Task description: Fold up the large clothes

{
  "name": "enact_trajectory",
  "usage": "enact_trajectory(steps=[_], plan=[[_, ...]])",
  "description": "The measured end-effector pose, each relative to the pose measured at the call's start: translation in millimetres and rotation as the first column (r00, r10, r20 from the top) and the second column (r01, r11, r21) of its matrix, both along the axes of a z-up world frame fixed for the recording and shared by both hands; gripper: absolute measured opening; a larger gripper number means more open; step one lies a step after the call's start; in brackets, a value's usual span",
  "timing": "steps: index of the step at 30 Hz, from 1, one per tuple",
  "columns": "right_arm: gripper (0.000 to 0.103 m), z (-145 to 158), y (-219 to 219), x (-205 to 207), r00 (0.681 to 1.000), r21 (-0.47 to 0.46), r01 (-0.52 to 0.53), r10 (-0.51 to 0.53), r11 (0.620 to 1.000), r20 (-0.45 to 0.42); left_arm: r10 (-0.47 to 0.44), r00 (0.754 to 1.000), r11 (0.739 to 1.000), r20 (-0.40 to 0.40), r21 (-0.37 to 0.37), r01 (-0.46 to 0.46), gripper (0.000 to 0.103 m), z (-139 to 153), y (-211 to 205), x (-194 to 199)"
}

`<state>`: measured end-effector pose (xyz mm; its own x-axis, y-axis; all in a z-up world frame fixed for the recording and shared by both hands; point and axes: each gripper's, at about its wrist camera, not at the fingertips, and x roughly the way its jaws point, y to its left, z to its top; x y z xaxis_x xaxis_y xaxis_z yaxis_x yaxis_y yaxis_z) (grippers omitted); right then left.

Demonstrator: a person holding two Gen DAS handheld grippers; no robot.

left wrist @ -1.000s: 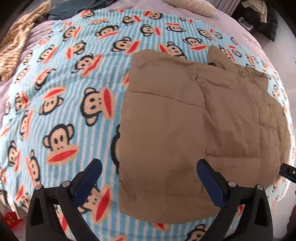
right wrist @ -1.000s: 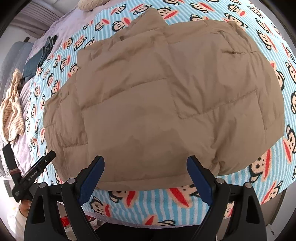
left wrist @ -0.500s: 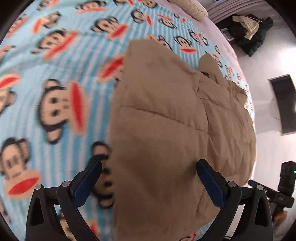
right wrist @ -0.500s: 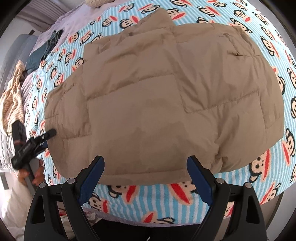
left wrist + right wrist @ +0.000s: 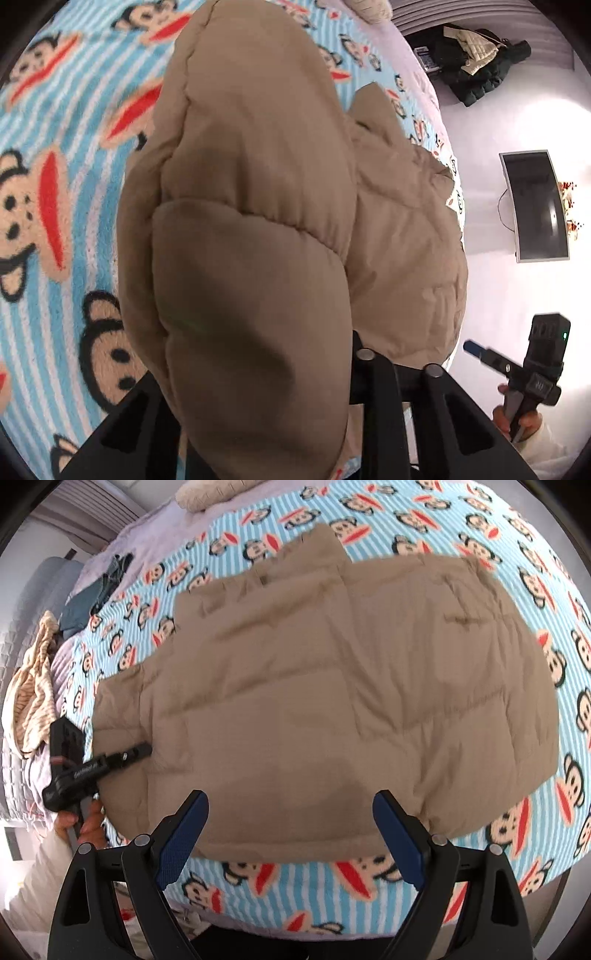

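Observation:
A tan puffer jacket [image 5: 332,683] lies spread flat on a blue striped monkey-print blanket [image 5: 295,882]. My left gripper [image 5: 255,362] has its jaws closing on the jacket's [image 5: 258,166] side edge. The padded fabric bulges up between them and hides the pads. In the right wrist view the left gripper [image 5: 142,749] bites the jacket's left edge. My right gripper [image 5: 290,801] hovers over the jacket's near hem. Its jaws stand wide and are closing slightly, with the hem under the gap and nothing pinched. It shows small in the left wrist view [image 5: 476,349].
A striped beige garment [image 5: 31,698] and dark blue clothes [image 5: 96,594] lie at the bed's far left. A cushion [image 5: 199,494] sits at the head. Beyond the bed are a dark coat pile [image 5: 476,62] and a monitor [image 5: 535,206].
My left gripper dropped towards the jacket's side edge, tilted down and closed on it, bunching the fabric. The right gripper stayed over the near hem.

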<state>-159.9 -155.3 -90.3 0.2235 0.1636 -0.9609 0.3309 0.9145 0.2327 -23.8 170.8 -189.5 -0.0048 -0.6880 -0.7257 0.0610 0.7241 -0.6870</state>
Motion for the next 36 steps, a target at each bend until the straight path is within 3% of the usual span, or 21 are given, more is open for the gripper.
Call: enact_trajectory(steps=[1,3,5,12,16,22,27,31,36], plan=[[0.079,0.9,-0.9,4.2,1.0,0.003,-0.005,0.005,1.0,0.018,0.002,1.0,1.0,0.011,0.006,-0.002,0.025,7.0,-1.9,-1.4],[0.031,-2.0,-1.3,13.7,0.999,0.003,-0.011,0.011,1.0,0.031,0.01,0.999,1.0,0.03,0.005,-0.01,0.025,23.2,-6.0,-4.2],[0.02,-9.9,-3.0,23.8,0.998,0.035,-0.025,0.023,0.999,0.052,0.021,0.998,1.0,0.052,-0.008,-0.021,0.025,43.6,-11.7,-7.3],[0.018,-55.0,-11.4,68.9,0.995,0.096,-0.033,0.023,0.995,0.098,0.009,0.991,1.0,0.133,-0.003,-0.009,0.025,120.5,-60.9,-19.0],[0.017,-82.8,-27.3,88.5,0.996,0.194,0.007,-0.025,0.981,0.089,-0.012,0.987,1.0,0.157,-0.016,0.015,0.025,153.7,-108.4,-25.0],[0.009,-109.4,-50.0,110.4,0.996,0.311,0.035,-0.059,0.95,0.067,-0.058,0.983,0.998,0.172,0.026,0.054,0.025,176.6,-186.7,-25.3],[0.003,-127.3,-69.6,115.7,0.994,0.442,0.086,-0.109,0.893,0.026,-0.106,0.979,0.99,0.176,0.115,0.087,0.025,180.2,-240.7,-31.9],[0.003,-111.7,-94.7,109.7,0.992,0.496,0.097,-0.126,0.863,0.025,-0.138,0.975,0.982,0.172,0.148,0.113,0.025,179.0,-266.5,-36.7],[0.007,-68.5,-157.2,68.7,0.979,0.434,0.119,-0.178,0.893,0.096,-0.183,0.973,0.97,0.139,0.186,0.156,0.028,163.6,-307.7,-39.2]])
